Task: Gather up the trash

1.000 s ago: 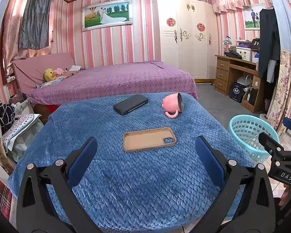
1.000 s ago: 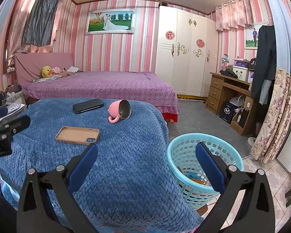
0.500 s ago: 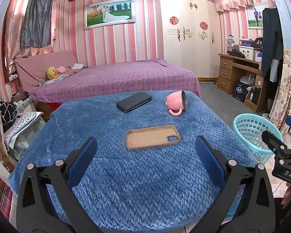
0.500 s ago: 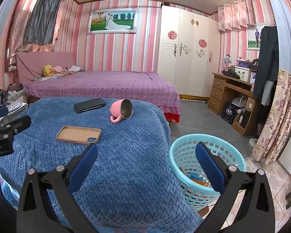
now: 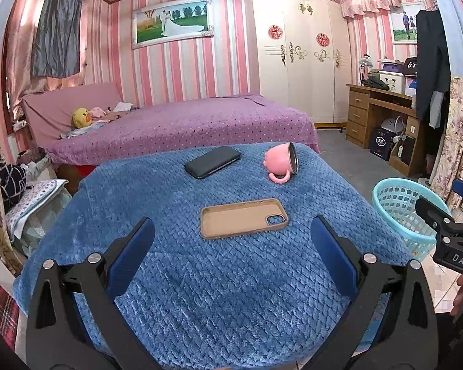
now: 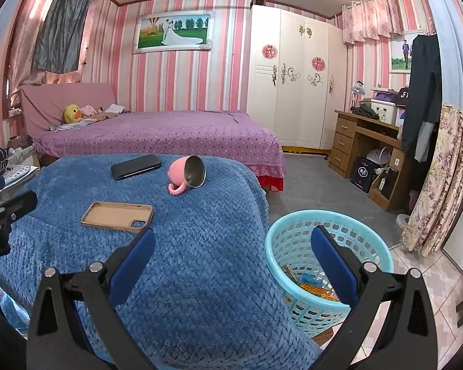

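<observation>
blue blanket (image 5: 231, 293) | phone (image 5: 212, 162) | case (image 5: 244, 218) | tipped pink mug (image 5: 280, 162)

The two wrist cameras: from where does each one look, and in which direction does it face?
Left wrist: sits behind the open left gripper, faces across the blue blanket toward the phone case; the right gripper shows at the right edge.
Right wrist: sits behind the open right gripper, over the blanket's right edge, faces the blue basket; the left gripper shows at the left edge.
Shared: phone case, black phone, pink cup, basket, purple bed.
</observation>
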The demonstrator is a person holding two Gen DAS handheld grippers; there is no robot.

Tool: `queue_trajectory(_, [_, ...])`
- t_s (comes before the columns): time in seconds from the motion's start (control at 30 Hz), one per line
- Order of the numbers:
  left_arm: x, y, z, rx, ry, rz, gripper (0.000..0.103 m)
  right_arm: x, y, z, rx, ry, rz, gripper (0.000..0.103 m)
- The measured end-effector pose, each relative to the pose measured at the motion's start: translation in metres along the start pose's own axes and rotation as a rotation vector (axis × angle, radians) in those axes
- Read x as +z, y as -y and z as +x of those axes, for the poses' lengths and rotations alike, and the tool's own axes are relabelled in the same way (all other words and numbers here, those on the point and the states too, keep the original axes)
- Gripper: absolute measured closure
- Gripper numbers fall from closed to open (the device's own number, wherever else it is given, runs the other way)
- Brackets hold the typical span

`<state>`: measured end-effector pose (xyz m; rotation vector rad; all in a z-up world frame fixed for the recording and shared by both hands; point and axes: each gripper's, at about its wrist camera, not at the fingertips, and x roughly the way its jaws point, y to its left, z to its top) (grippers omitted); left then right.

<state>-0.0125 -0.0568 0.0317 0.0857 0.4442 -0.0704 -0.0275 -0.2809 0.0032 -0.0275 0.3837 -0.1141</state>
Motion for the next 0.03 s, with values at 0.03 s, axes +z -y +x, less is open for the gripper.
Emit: queue_trajectory(0.03, [-0.0003, -0.0002, 0.0006, -0.002, -0.003, -0.003, 0.005, 0.0001, -0.0004, 0.0006, -0.002, 0.0, -0.001, 0.004])
